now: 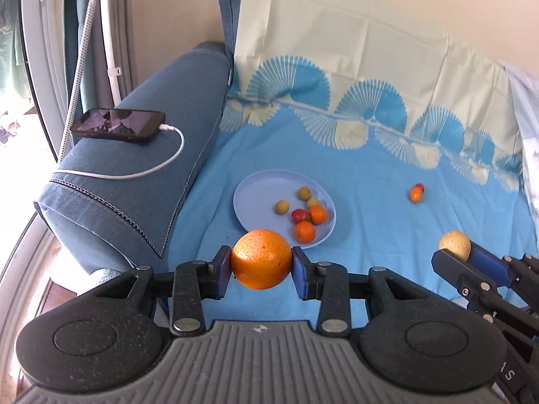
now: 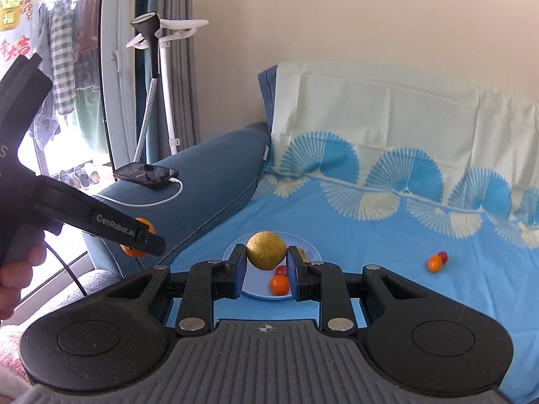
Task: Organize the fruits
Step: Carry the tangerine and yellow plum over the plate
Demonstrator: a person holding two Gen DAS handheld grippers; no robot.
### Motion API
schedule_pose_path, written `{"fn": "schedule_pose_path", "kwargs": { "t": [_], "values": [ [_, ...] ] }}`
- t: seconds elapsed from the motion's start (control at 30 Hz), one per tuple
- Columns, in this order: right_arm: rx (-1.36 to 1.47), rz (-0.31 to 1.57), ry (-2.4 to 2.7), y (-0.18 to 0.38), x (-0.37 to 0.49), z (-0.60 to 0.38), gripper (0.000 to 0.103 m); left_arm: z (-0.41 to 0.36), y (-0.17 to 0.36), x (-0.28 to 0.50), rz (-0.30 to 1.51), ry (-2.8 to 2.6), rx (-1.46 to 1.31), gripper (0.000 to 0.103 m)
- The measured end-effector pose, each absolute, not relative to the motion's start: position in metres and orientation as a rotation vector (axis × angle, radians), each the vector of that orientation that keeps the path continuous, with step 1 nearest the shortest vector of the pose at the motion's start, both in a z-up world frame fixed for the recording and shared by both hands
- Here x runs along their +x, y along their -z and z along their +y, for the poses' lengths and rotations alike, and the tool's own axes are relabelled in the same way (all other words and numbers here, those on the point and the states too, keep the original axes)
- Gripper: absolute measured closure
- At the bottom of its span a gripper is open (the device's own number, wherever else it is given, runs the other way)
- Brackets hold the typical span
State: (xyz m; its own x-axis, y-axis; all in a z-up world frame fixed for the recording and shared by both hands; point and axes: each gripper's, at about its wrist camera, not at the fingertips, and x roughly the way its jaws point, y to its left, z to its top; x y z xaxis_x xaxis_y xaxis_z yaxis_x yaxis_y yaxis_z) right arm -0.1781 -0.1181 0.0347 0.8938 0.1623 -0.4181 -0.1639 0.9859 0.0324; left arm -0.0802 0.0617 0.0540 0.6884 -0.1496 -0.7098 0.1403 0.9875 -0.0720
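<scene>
The left gripper (image 1: 261,266) clamps a large round orange (image 1: 261,259). The right gripper (image 2: 266,262) grips a speckled yellow ball-shaped fruit (image 2: 266,250), possibly a pear. Both hover near the pale blue plate (image 1: 256,188).

A lived-in home, a sitting room by the look of it — blue sofa armrest (image 1: 141,155) with a phone (image 1: 118,125) charging on it, a patterned cloth (image 1: 370,175) spread over the seat. Beside the sofa, a garment steamer stand (image 2: 161,77) and grey curtains (image 2: 175,6). Beyond the glass door — laundry (image 2: 64,67) hung on a balcony, shoes (image 2: 81,175) lined below.
</scene>
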Motion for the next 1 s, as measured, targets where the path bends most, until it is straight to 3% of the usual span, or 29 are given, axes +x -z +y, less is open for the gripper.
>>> {"fn": "schedule_pose_path", "kwargs": {
  "t": [1.0],
  "values": [
    [-0.004,0.528,-0.160,-0.018,-0.158,-0.115,0.076,0.062,-0.032,-0.059,0.847,0.182,-0.005,0.061]
  ]
}}
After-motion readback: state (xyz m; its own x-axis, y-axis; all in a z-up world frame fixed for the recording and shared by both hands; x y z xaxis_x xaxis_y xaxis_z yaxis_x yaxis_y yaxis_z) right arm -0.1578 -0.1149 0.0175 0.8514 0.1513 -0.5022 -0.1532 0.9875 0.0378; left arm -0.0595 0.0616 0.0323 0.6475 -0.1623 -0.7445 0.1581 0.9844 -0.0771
